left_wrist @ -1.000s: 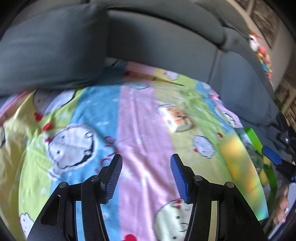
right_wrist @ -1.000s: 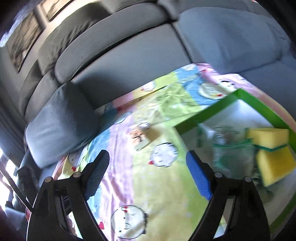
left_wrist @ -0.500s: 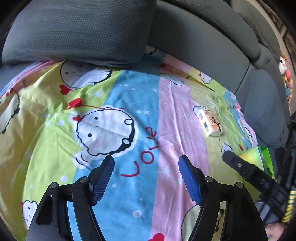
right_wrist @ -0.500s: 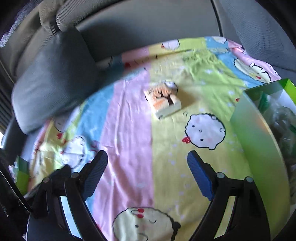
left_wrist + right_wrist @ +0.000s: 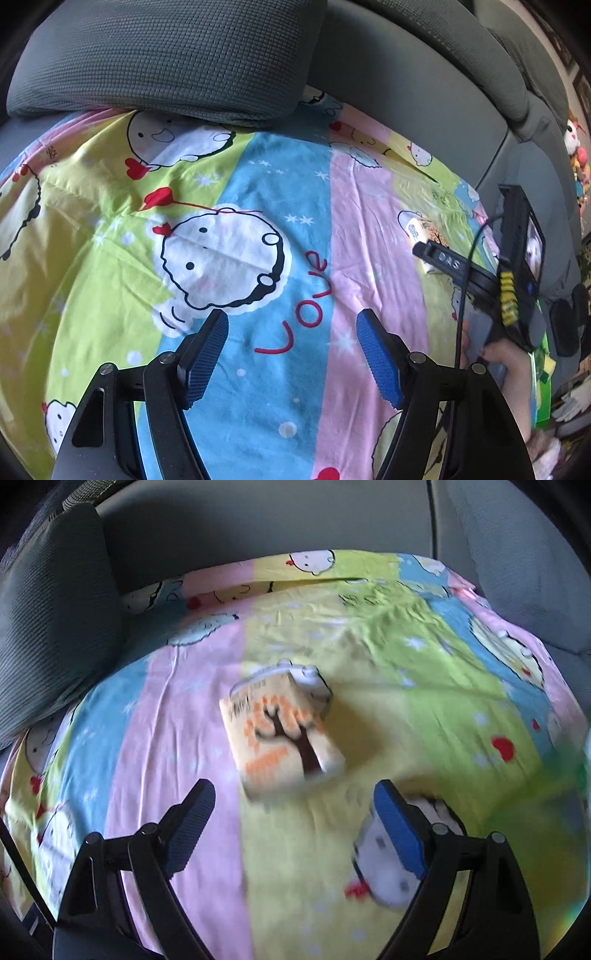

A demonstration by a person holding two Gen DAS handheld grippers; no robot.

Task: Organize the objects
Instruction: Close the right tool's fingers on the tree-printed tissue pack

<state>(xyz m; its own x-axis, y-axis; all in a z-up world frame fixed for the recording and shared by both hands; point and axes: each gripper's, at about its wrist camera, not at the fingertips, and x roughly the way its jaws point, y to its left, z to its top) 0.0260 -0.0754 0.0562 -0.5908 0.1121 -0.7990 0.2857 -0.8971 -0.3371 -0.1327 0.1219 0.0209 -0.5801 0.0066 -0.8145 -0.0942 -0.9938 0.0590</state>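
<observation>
A small pack with an orange tree picture (image 5: 282,734) lies flat on the colourful cartoon sheet (image 5: 424,716) that covers the sofa seat. My right gripper (image 5: 295,805) is open and empty, just in front of the pack, its jaws wider than the pack. In the left wrist view the same pack (image 5: 424,232) lies at the far right, partly hidden behind the right gripper's body (image 5: 480,280). My left gripper (image 5: 291,332) is open and empty above the blue stripe of the sheet (image 5: 258,177), far left of the pack.
A grey cushion (image 5: 166,55) lies at the back left on the sheet, also in the right wrist view (image 5: 48,627). The grey sofa backrest (image 5: 277,517) runs behind. A green box edge (image 5: 541,373) shows at the far right by the hand.
My right gripper has moved forward and down towards the pack, which now looks much larger; the green box has left its view. My left gripper has swung left, away from the pack.
</observation>
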